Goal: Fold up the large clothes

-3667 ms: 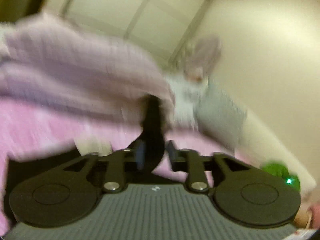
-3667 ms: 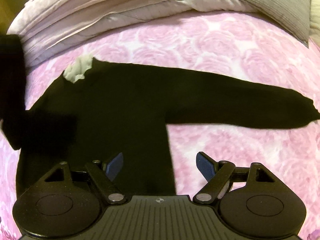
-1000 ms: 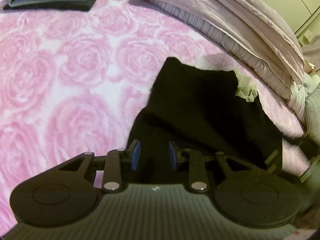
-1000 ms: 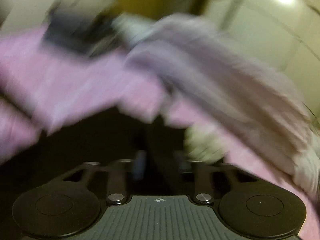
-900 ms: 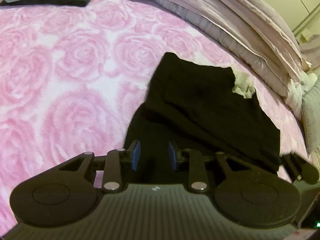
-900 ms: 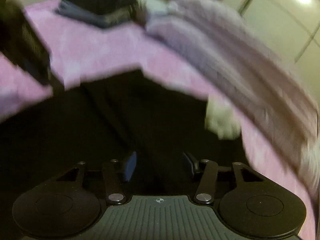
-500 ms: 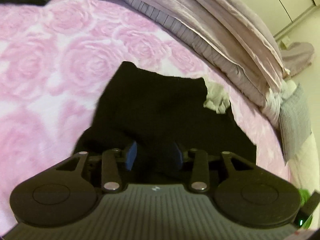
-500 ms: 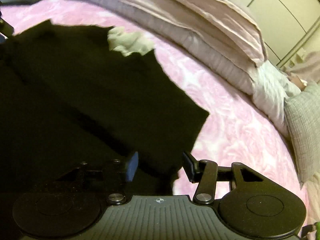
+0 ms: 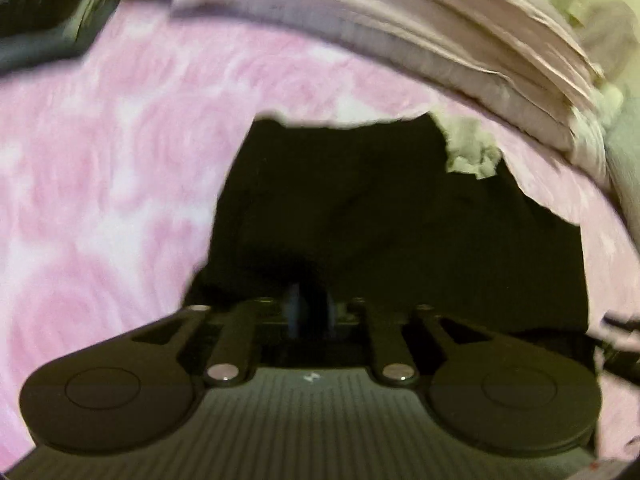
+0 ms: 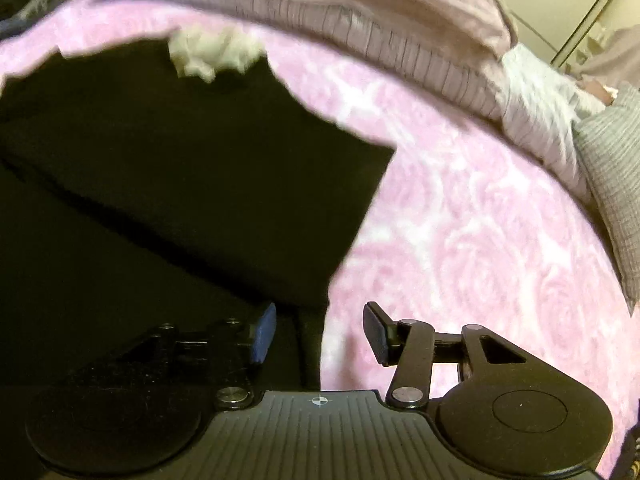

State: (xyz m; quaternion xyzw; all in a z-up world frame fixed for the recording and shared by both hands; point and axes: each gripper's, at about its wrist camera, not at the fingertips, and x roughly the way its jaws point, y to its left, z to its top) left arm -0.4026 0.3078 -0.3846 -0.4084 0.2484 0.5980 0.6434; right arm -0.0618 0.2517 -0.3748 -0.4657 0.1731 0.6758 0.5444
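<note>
A black garment (image 9: 380, 216) with a pale collar (image 9: 472, 156) lies flat on the pink rose bedspread (image 9: 112, 184), its sleeves folded in over the body. My left gripper (image 9: 311, 313) is low over the near part. Its jaws are closing, the blue pads stand close together, and black cloth is pinched between them. In the right wrist view the garment (image 10: 192, 168) fills the left half, collar (image 10: 212, 54) at the top. My right gripper (image 10: 320, 334) stands open astride the garment's near right edge, one pad over black cloth and the other over the bedspread (image 10: 480, 240).
Folded lilac bedding (image 9: 420, 28) runs along the far side of the bed. A grey pillow (image 10: 616, 184) lies at the right. A stack of folded dark clothes (image 9: 40, 12) sits at the far left corner. Open bedspread lies left and right of the garment.
The long right sleeve now lies folded over the body. My left gripper has moved in over the garment and narrowed its jaws. The right gripper swung round to the garment's right edge.
</note>
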